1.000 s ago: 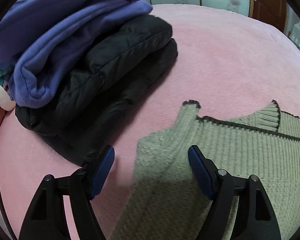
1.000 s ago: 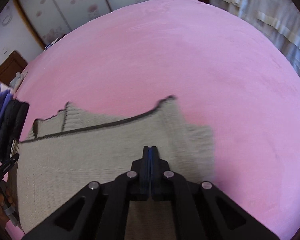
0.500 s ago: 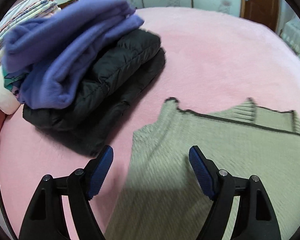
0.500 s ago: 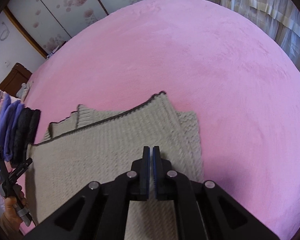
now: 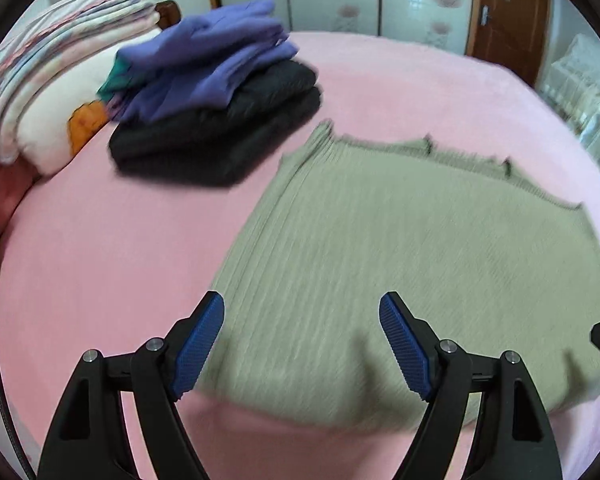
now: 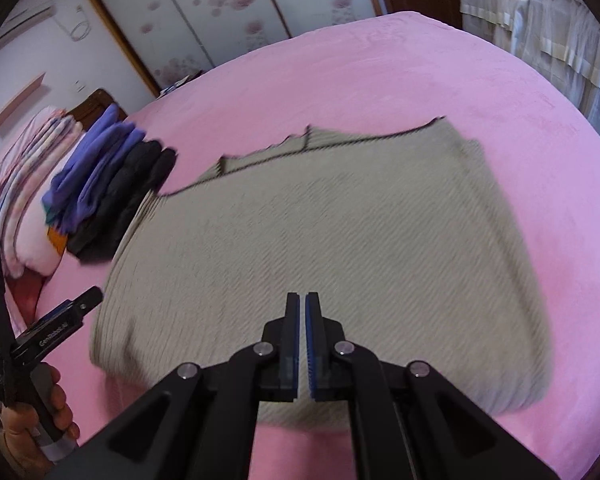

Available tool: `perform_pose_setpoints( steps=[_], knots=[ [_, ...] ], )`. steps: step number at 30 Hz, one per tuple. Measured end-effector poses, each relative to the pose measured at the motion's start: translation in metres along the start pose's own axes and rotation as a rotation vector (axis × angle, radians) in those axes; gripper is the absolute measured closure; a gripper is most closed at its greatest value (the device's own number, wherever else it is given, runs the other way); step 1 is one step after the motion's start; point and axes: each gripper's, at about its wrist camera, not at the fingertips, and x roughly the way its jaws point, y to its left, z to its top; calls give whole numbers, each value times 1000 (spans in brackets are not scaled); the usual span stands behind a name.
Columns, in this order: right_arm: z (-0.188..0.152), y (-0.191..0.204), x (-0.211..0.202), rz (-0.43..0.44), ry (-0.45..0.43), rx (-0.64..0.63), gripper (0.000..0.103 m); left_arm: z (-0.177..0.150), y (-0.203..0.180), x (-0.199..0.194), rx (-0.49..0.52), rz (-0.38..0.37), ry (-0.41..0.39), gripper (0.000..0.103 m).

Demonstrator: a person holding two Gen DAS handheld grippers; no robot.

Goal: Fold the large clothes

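Note:
A grey-green knitted sweater (image 5: 400,240) with dark trim lies folded flat on the pink bed; it also shows in the right wrist view (image 6: 320,240). My left gripper (image 5: 302,336) is open and empty, held above the sweater's near left part. My right gripper (image 6: 302,320) has its jaws almost together with a thin gap, holding nothing, above the sweater's near edge. The left gripper's body (image 6: 48,340) and the hand holding it show at the left of the right wrist view.
A stack of folded clothes, purple (image 5: 208,64) on black (image 5: 220,140), sits left of the sweater; it also shows in the right wrist view (image 6: 108,184). Pillows and folded bedding (image 5: 40,92) lie beyond. The pink bedspread (image 5: 100,260) surrounds the sweater. Wardrobe doors (image 6: 220,20) stand behind.
Both grippers have pulled back and risen, so more of the sweater and room shows. The right gripper's jaws have parted by a sliver. The left gripper stays open.

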Motion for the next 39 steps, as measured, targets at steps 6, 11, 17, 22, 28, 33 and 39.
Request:
perform_pose_setpoints(
  steps=[6,11,17,22,28,33,39],
  knots=[
    [-30,-13,16,-100,52,-42,101,-32,20,33,55,118,68,24],
    [-32,-69,4,-307,8,-8,103,-34,50,55,5,118,99,10],
    [-39,-127,-2,-325,32,112,103,-37,63,67,-49,80,119,9],
    [-37,-109,10,-415,47,55,103,-35,67,69,-77,65,136,9],
    [-37,-108,6,-406,39,104,103,-31,75,67,-100,35,178,9],
    [-32,-104,-6,-379,35,121,103,-24,74,56,-93,27,194,9],
    [-27,-88,-17,-311,35,150,101,-20,66,38,-73,5,201,9]
  ],
)
